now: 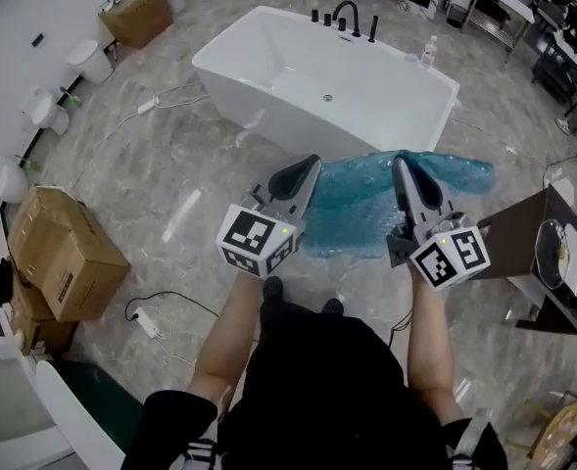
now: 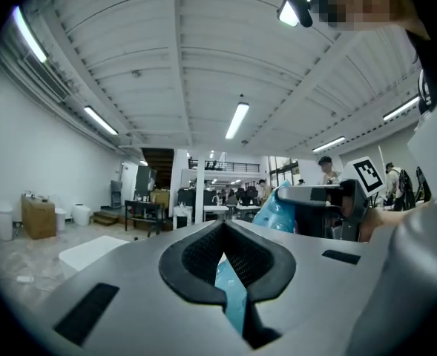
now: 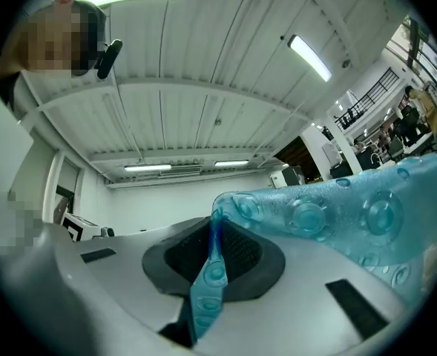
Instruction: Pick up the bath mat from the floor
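A translucent blue bath mat with round suction cups hangs lifted off the floor, stretched between both grippers in front of the person. The left gripper is shut on its left edge; a thin strip of blue mat shows pinched between the dark pads. The right gripper is shut on the mat's right part; the mat folds out of the jaws and spreads to the right in the right gripper view. Both grippers point up and away from the person.
A white bathtub with a black faucet stands just beyond the mat. Cardboard boxes sit at the left, a cable and power strip lie on the marble floor. A dark cabinet with a sink stands at the right.
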Action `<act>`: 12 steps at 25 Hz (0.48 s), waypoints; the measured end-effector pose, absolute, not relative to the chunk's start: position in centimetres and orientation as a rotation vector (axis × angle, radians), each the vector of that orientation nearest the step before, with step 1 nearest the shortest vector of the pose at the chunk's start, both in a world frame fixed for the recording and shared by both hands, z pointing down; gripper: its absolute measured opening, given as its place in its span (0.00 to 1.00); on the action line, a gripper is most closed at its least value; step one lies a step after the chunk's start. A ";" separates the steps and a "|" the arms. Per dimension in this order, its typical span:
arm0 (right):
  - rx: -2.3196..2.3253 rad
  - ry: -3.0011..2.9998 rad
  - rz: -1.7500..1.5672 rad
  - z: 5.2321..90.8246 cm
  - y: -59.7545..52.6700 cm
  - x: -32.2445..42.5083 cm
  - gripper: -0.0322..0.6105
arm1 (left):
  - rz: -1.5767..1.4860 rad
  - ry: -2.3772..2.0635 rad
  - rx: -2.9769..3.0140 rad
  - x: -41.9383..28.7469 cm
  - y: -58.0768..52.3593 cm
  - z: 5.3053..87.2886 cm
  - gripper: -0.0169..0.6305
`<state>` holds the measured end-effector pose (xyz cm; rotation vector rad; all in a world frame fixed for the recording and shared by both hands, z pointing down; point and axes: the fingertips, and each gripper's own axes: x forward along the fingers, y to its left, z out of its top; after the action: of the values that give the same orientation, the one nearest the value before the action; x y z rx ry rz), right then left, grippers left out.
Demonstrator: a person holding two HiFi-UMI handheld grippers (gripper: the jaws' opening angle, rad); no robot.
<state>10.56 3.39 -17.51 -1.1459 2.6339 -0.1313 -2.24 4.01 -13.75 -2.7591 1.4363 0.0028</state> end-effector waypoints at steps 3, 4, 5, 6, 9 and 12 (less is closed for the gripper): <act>-1.157 2.632 -0.114 -18.0 3.6 10.5 0.11 | 0.018 1.464 -2.742 -3.1 4.2 -14.5 0.03; -1.165 2.630 -0.108 -18.0 3.7 10.6 0.11 | 0.022 1.470 -2.738 -3.2 4.3 -14.6 0.03; -1.172 2.629 -0.104 -18.0 3.8 10.6 0.11 | 0.022 1.473 -2.736 -3.3 4.5 -14.6 0.03; -1.179 2.630 -0.103 -17.9 3.9 10.6 0.11 | 0.019 1.474 -2.737 -3.4 4.7 -14.5 0.03; -1.193 2.640 -0.116 -17.3 4.1 10.4 0.11 | 0.000 1.469 -2.746 -3.2 5.1 -13.9 0.03; -1.197 2.649 -0.150 -16.6 4.1 10.5 0.11 | -0.019 1.462 -2.757 -2.9 5.2 -13.4 0.03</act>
<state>10.48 4.08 -16.58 -1.1967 2.6487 -0.1498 -2.94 5.20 -13.44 -2.7573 1.4619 -0.0192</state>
